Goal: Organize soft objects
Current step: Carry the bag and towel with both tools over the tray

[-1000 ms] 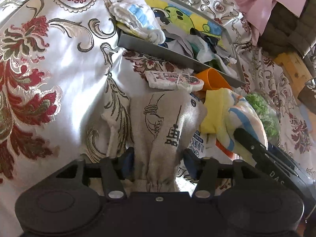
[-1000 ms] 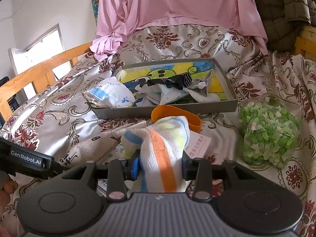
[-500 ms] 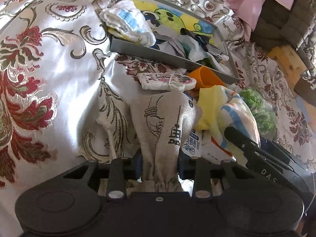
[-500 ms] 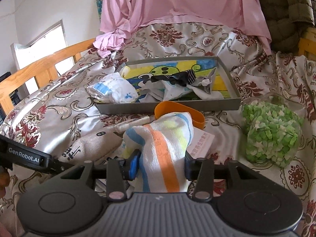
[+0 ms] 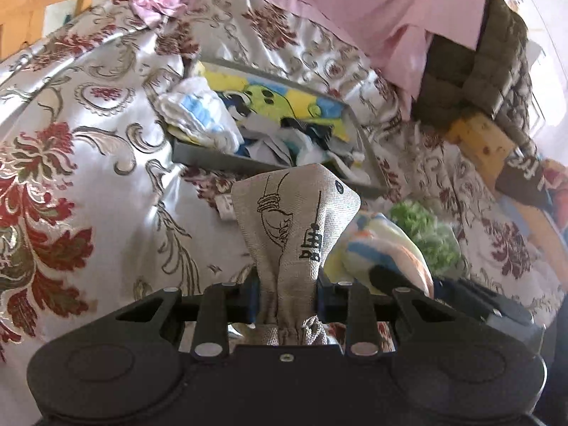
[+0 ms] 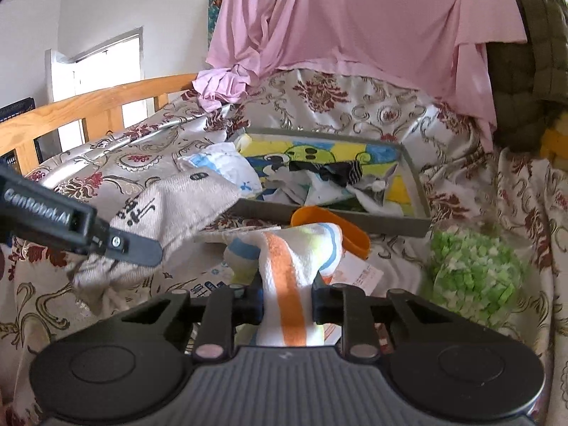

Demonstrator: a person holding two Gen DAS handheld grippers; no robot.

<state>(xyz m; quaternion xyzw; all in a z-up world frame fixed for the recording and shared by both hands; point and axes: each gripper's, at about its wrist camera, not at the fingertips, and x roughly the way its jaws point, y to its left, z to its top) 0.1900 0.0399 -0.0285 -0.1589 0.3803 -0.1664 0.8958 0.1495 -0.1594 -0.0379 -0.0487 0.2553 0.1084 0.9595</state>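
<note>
A beige linen pouch (image 5: 294, 213) with black line drawings stands up between the pads of my left gripper (image 5: 287, 291), which is shut on its gathered neck and holds it off the bedspread. In the right wrist view the same pouch (image 6: 177, 209) hangs at the left from a left finger (image 6: 135, 245). My right gripper (image 6: 287, 301) has its jaws closing on a white towel (image 6: 284, 259) with orange, blue and yellow stripes, and the pads press on it. Behind both lies a grey tray (image 6: 319, 213) with a cartoon floor, holding crumpled cloths.
An orange cup (image 6: 330, 220) lies on its side before the tray. A clear bag of green bits (image 6: 475, 273) sits at the right. Paper packets lie under the towel. A pink sheet (image 6: 355, 17) hangs behind, and a wooden bed rail (image 6: 88, 103) runs along the left.
The left jaws went from wide to tight on the pouch and lifted it off the bed. The right jaws narrowed on the striped towel. Both views tilted upward.
</note>
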